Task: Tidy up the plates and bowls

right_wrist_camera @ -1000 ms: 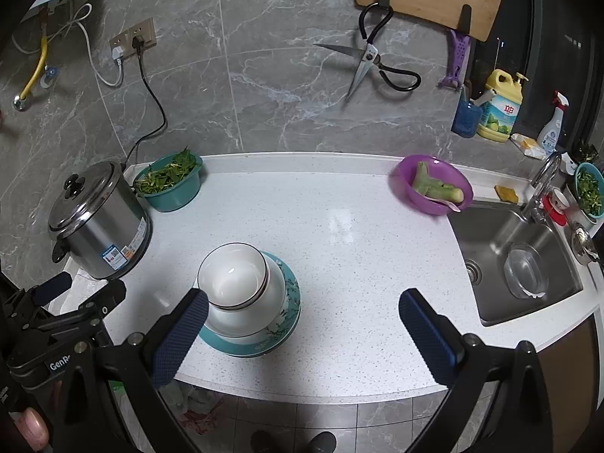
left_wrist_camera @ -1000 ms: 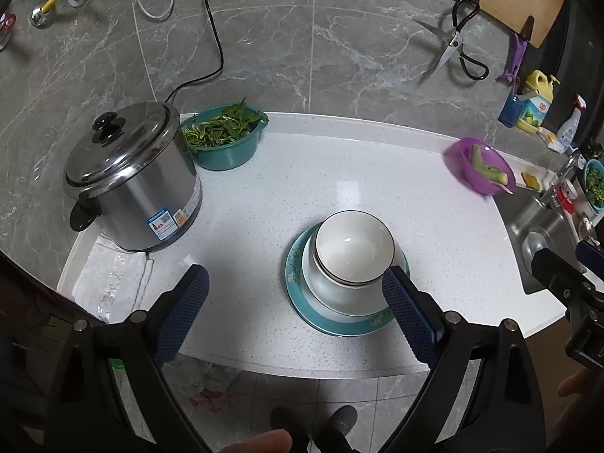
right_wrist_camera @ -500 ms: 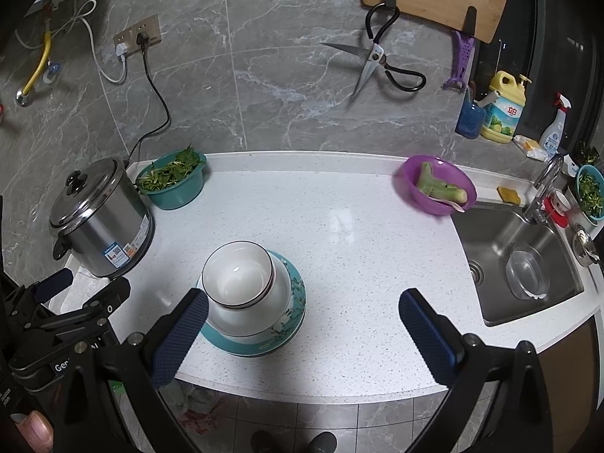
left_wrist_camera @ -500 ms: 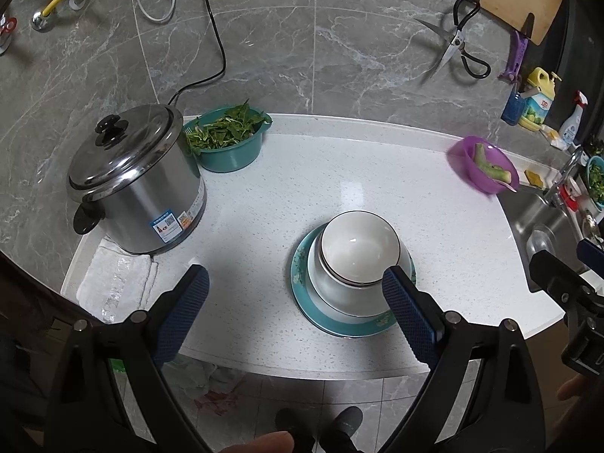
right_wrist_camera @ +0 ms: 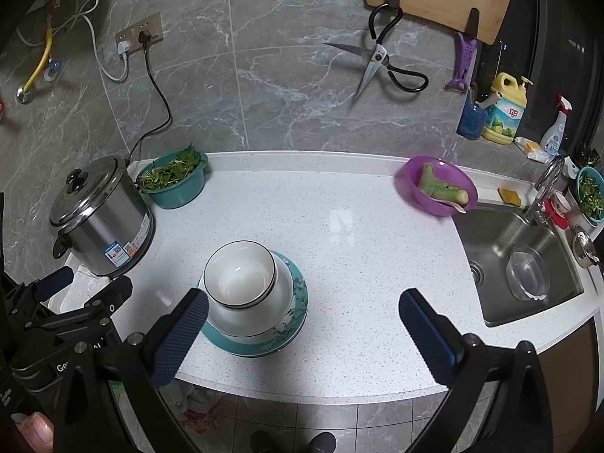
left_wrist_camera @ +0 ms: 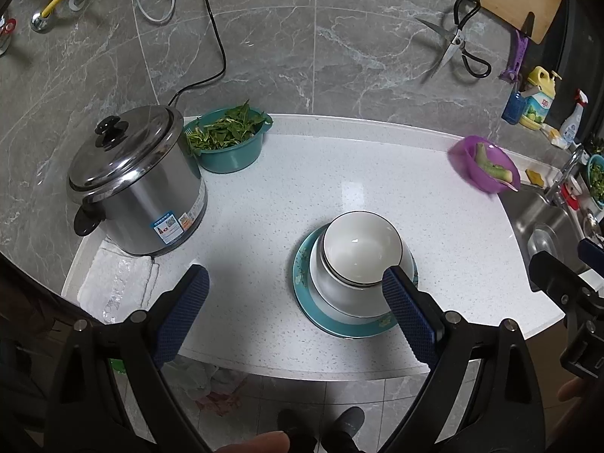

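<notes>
A stack of white bowls (left_wrist_camera: 356, 260) sits on a teal floral plate (left_wrist_camera: 332, 322) near the front edge of the white counter (left_wrist_camera: 302, 173). It also shows in the right wrist view, bowls (right_wrist_camera: 245, 283) on the plate (right_wrist_camera: 290, 336). My left gripper (left_wrist_camera: 294, 302) is open and empty, held back above the counter's front edge, its right finger in front of the stack. My right gripper (right_wrist_camera: 302, 321) is open and empty, its left finger beside the stack.
A steel rice cooker (left_wrist_camera: 136, 185) stands at the left on a white cloth (left_wrist_camera: 113, 287). A teal basin of greens (left_wrist_camera: 230, 139) is behind it. A purple bowl of vegetables (right_wrist_camera: 438, 188) sits by the sink (right_wrist_camera: 528, 264). Scissors and a cutting board hang on the wall.
Both grippers have drawn slightly back and up from the counter. The stack of bowls on the plate has not moved. Both grippers stay open.
</notes>
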### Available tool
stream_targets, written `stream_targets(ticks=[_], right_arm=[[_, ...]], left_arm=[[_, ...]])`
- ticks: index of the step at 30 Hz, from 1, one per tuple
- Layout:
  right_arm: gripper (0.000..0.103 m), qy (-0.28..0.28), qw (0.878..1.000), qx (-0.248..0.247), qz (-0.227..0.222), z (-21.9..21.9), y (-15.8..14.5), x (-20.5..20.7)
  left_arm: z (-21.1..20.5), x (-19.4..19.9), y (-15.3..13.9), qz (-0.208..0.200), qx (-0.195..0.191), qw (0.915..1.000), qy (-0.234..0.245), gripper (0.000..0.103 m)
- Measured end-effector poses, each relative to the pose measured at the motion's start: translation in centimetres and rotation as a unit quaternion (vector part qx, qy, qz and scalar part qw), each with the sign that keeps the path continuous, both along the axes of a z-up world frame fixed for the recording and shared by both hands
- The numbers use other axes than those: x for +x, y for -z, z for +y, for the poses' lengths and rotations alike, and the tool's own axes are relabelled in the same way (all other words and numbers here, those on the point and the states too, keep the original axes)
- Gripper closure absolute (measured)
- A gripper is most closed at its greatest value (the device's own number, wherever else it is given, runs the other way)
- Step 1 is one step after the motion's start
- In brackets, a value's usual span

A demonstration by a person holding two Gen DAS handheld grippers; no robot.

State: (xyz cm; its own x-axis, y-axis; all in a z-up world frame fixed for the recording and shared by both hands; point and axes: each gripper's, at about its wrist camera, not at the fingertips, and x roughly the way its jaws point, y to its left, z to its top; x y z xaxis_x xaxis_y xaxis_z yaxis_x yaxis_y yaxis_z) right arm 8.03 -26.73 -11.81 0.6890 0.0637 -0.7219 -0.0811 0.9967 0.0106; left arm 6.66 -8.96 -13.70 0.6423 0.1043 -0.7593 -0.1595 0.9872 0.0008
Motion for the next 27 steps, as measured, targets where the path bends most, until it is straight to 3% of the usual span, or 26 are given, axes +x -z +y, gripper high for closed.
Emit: stream_targets(ticks=[27], right_arm=[[0.0, -0.009, 1.0, -0.003, -0.001, -0.1, 0.2, -0.1]], left_arm=[[-0.3, -1.4, -0.2, -0.008, 0.001, 0.9999, -0.009, 0.009]])
